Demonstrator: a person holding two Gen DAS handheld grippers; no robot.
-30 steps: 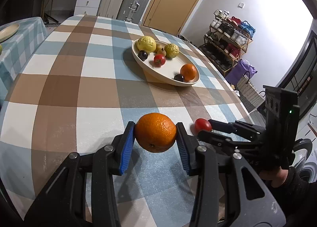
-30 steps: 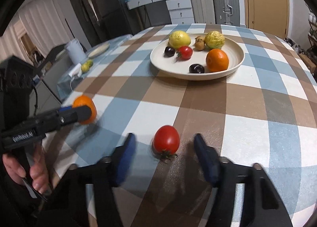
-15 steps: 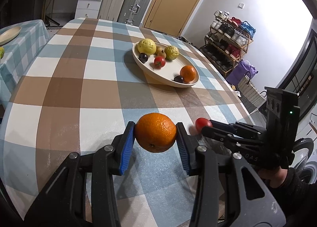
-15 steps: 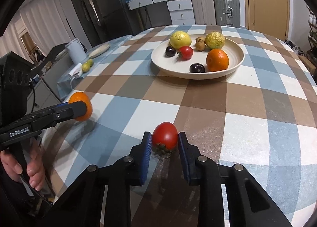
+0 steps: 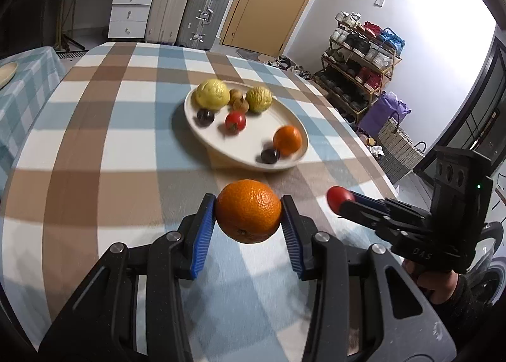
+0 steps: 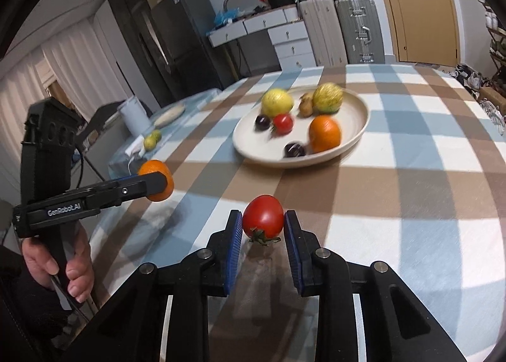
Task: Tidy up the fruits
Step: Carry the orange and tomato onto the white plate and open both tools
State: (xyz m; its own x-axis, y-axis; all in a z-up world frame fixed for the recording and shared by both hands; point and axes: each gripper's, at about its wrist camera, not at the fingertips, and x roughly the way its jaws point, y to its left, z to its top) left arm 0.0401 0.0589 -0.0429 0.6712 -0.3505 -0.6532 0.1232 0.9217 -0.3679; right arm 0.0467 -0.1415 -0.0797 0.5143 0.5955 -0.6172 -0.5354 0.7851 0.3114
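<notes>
My left gripper (image 5: 249, 226) was clamped on an orange (image 5: 248, 210), held clear of the checked tablecloth (image 5: 104, 184). My right gripper (image 6: 263, 235) pinched a red tomato (image 6: 263, 216), also lifted off the cloth. Ahead of both grippers sat the cream plate (image 6: 357, 131) holding two yellow fruits, another orange, another tomato and dark plums.

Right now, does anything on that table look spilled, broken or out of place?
Nothing stands out. The plate sits flat with its fruit inside, nothing spilled. The left gripper holds an orange and the right gripper a tomato, both intact.
</notes>
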